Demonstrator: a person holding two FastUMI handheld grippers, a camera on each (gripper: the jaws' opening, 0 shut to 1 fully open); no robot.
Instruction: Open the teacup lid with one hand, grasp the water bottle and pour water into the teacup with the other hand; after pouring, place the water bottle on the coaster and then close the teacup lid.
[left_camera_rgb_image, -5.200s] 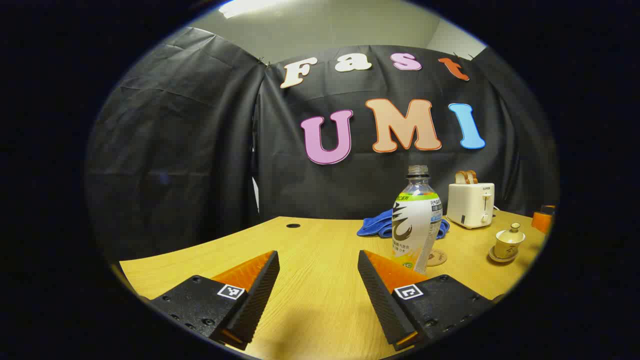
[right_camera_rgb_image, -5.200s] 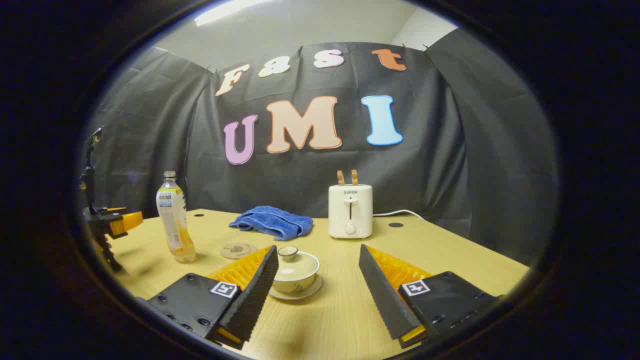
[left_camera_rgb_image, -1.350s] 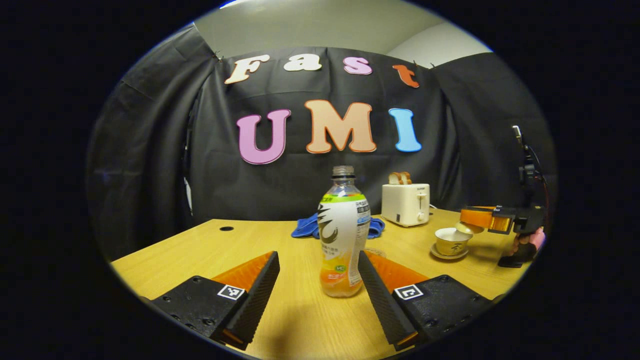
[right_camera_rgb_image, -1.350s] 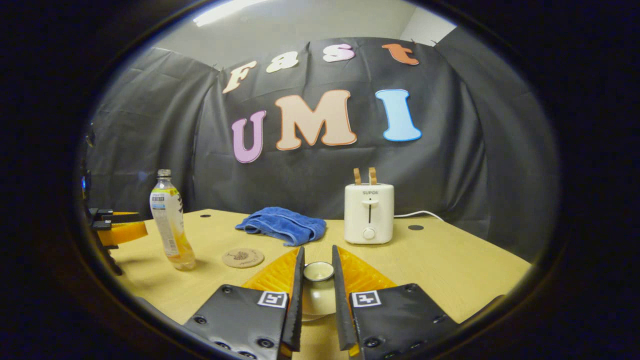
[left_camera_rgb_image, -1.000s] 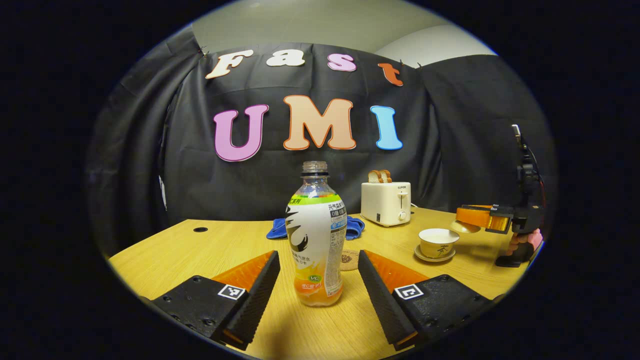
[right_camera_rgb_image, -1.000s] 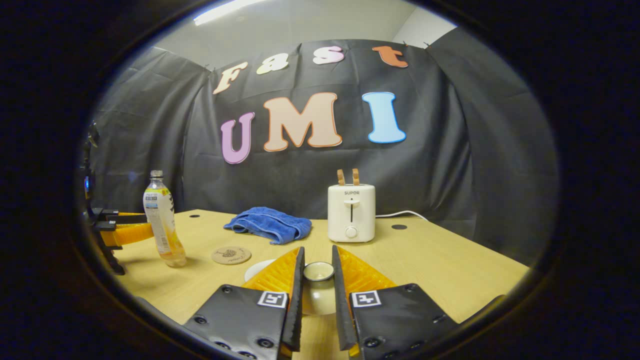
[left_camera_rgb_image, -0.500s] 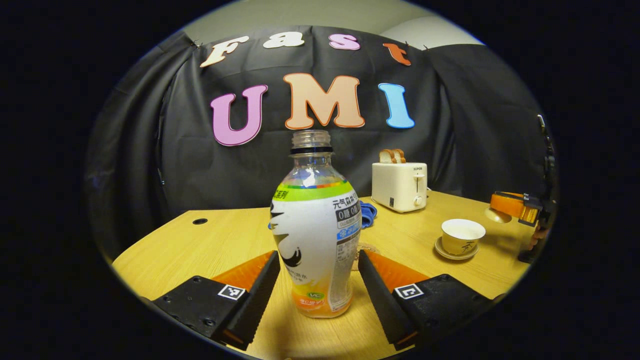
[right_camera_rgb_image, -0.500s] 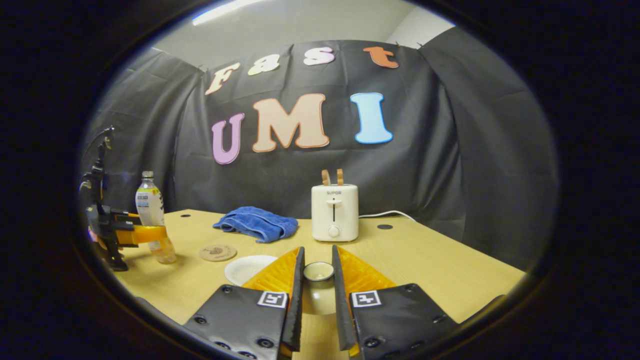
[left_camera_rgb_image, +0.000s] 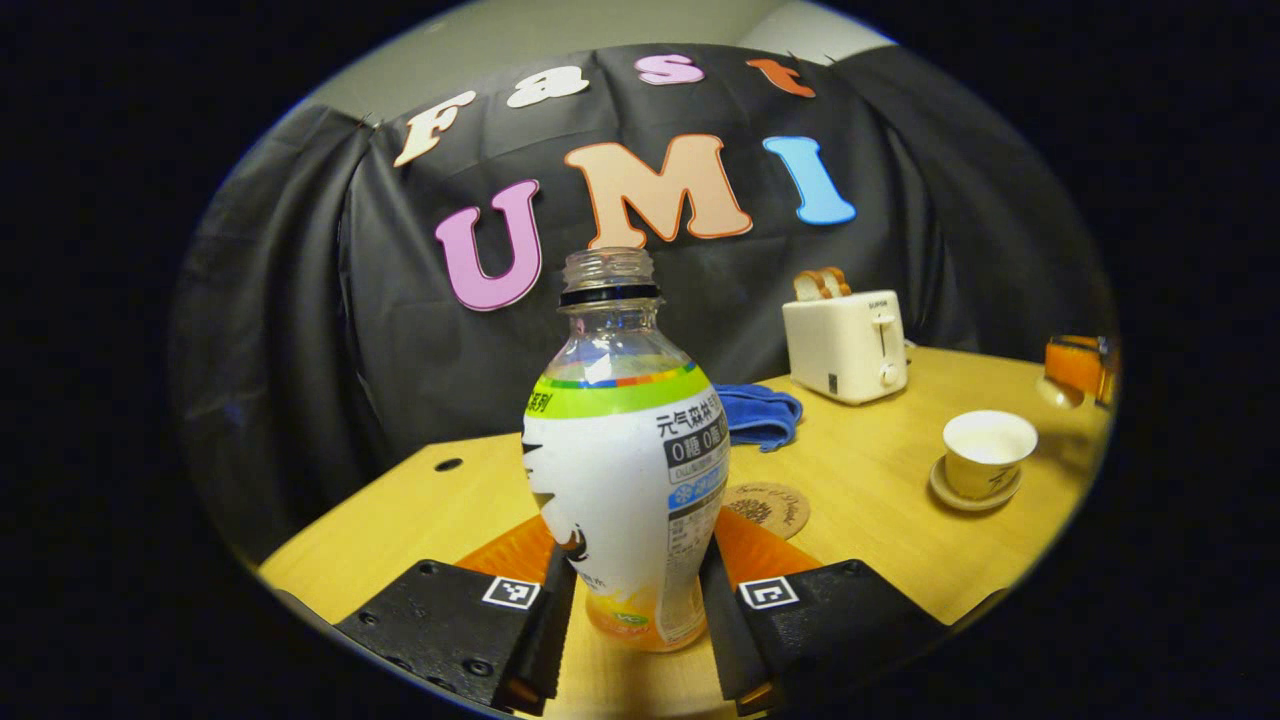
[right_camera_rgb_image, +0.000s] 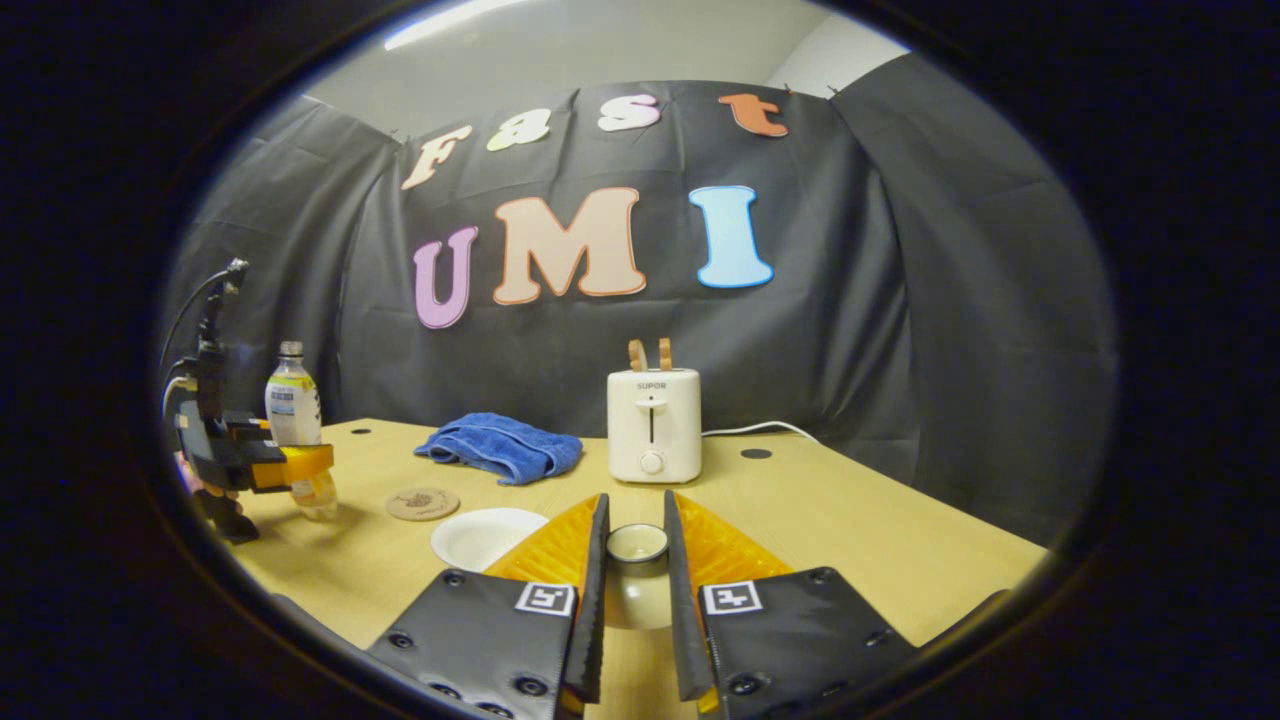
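Both grippers closed: left gripper (left_camera_rgb_image: 632, 625) on water bottle (left_camera_rgb_image: 625, 470), right gripper (right_camera_rgb_image: 634, 600) on teacup lid (right_camera_rgb_image: 636, 545)

Probably a staged recording booth: black cloth wall (right_camera_rgb_image: 900, 300), wooden table (right_camera_rgb_image: 850, 520), toaster (right_camera_rgb_image: 654, 423).

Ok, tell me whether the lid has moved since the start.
Yes. The lid sat on the cup then; now the right gripper holds it lifted clear, to the right of the open cup.

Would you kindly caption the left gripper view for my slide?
Left hand-held gripper closed on the uncapped water bottle, open teacup beyond.
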